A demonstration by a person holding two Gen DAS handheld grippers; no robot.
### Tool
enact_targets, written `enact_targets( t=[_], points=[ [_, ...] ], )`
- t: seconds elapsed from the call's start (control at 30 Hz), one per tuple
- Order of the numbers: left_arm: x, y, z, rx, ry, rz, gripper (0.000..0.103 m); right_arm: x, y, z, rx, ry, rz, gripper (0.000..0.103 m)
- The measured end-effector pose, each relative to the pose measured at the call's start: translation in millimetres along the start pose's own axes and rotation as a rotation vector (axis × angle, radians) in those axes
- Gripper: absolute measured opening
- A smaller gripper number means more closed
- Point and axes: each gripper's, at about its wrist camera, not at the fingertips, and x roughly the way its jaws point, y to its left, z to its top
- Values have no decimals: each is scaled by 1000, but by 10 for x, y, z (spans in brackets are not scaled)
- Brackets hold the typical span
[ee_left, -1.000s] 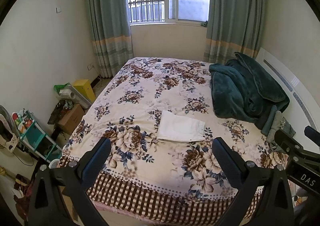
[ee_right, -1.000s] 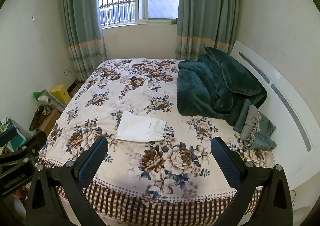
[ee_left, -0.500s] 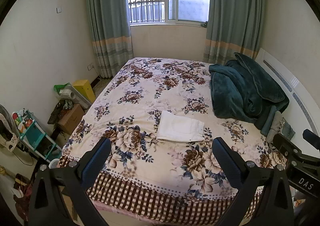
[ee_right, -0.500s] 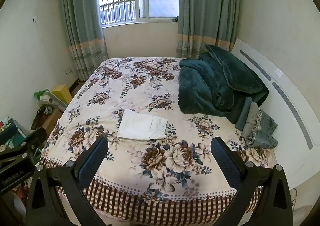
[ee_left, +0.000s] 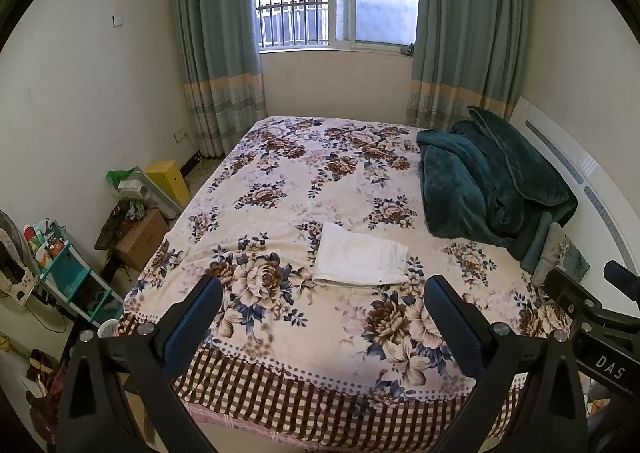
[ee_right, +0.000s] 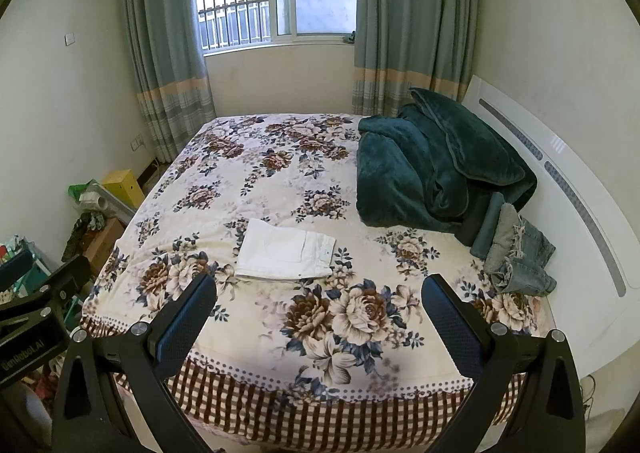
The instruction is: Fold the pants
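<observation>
White pants [ee_left: 360, 256] lie folded into a flat rectangle on the floral bedspread [ee_left: 280, 189], near the bed's front half; they also show in the right wrist view [ee_right: 286, 251]. My left gripper [ee_left: 320, 317] is open and empty, held back over the bed's foot edge, well short of the pants. My right gripper [ee_right: 318, 317] is open and empty too, at the same distance, to the right of the left one.
A dark green blanket [ee_right: 436, 173] is heaped at the right by the white headboard [ee_right: 580, 205]. Folded jeans [ee_right: 520, 253] lie beside it. Boxes and clutter [ee_left: 140, 213] fill the floor left of the bed. Window and curtains stand behind.
Both grippers have drawn slightly back and up from the bed, still open. The folded pants have not moved.
</observation>
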Motion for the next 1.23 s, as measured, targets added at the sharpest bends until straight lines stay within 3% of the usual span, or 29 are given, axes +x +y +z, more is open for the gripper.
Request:
enact_targets(
  t=[1.23],
  points=[
    [-9,32,67,-3,-10,-3,103,-16,41,-16,3,-1,-5,103]
  ],
)
